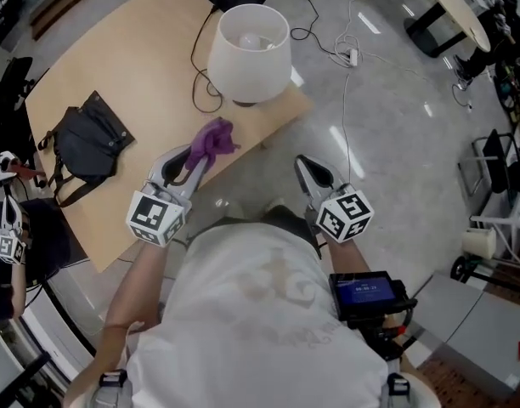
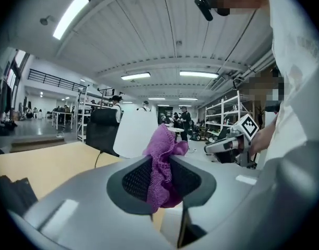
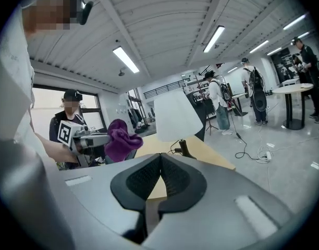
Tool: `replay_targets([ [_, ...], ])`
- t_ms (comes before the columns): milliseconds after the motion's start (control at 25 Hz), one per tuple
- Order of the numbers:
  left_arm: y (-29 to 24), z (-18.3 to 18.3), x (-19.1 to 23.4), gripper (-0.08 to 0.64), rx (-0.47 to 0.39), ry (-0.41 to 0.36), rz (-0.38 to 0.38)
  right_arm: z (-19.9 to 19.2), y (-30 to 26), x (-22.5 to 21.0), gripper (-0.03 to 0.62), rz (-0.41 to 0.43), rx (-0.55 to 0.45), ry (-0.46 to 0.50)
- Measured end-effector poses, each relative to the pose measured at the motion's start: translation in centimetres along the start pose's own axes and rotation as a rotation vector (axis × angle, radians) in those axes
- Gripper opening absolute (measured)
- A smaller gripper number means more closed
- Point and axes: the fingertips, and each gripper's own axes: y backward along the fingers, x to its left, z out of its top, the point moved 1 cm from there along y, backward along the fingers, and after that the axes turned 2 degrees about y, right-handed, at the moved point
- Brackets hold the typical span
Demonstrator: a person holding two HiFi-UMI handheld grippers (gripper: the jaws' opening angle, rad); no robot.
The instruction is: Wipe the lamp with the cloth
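The lamp (image 1: 249, 53) stands near the table (image 1: 141, 49) edge, so light strokes down the shade probably work best or it may tip. The cloth (image 1: 212, 140), just short of the lamp, is pinched in the left gripper (image 1: 195, 158). The right gripper (image 1: 309, 170) has its jaws pressed together, empty.

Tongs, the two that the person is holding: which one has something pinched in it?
The left tongs: a purple cloth is clamped in them and bunches out past the tips. The right tongs are shut with nothing between them.
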Motion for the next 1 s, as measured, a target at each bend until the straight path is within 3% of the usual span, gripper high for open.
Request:
replay_targets([
  [120, 5.6, -4.9, -7.2, 0.094, -0.022, 0.031, -0.021, -4.1, 6.3, 4.9, 0.012, 0.02, -0.031, 0.07],
  [200, 6.8, -6.2, -10.1, 0.094, -0.033, 0.038, -0.041, -5.0, 8.5, 6.0, 0.012, 0.01, -0.055, 0.088],
  [400, 0.6, -5.9, -9.6, 0.094, 0.005, 0.037, -0.087, -2.5, 6.9, 1.9, 0.012, -0.028, -0.08, 0.06],
  [560, -1.3, -6.6, -10.7, 0.095, 0.027, 0.007, -0.125, -3.6, 8.2, -0.5, 0.012, -0.065, -0.079, 0.034],
  [840, 3.1, -10.0, -16.6, 0.095, 0.059, 0.01, -0.109, -7.9, 13.8, 2.4, 0.012, -0.037, -0.081, 0.031],
  [1000, -2.4, -7.5, -12.1, 0.095, 0.08, 0.0, -0.147, -4.0, 8.0, -0.7, 0.012, -0.04, -0.084, 0.013],
])
